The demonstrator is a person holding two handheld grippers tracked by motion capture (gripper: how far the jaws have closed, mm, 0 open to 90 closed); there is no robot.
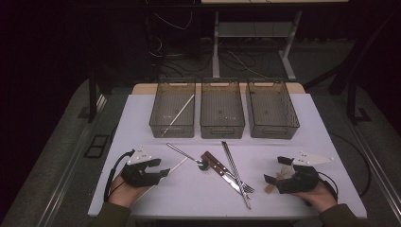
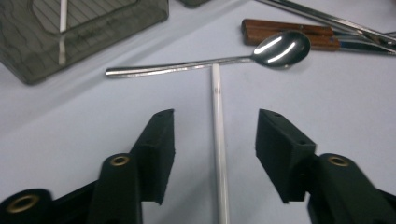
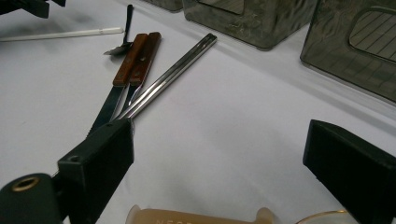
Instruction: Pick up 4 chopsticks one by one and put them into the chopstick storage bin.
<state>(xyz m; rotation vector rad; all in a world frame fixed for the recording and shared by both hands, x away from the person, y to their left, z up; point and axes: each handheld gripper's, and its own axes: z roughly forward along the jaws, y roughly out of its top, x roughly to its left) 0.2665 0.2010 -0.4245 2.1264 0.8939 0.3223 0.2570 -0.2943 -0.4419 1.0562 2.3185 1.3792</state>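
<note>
Left gripper view: I've got my left tongs (image 2: pixel 215 154) apart, straddling the white stick (image 2: pixel 217 140), not pinching yet. It lies on the desk (image 2: pixel 336 107), spoon (image 2: pixel 261 52) at 12 o'clock. Right tongs (image 3: pixel 219 163) wide apart, idle. Sorting's barely begun, I'd say.

White table (image 1: pixel 302 123) carries three bins (image 1: pixel 222 115), cutlery (image 1: pixel 227 171), a white stick (image 1: pixel 178 166).
</note>
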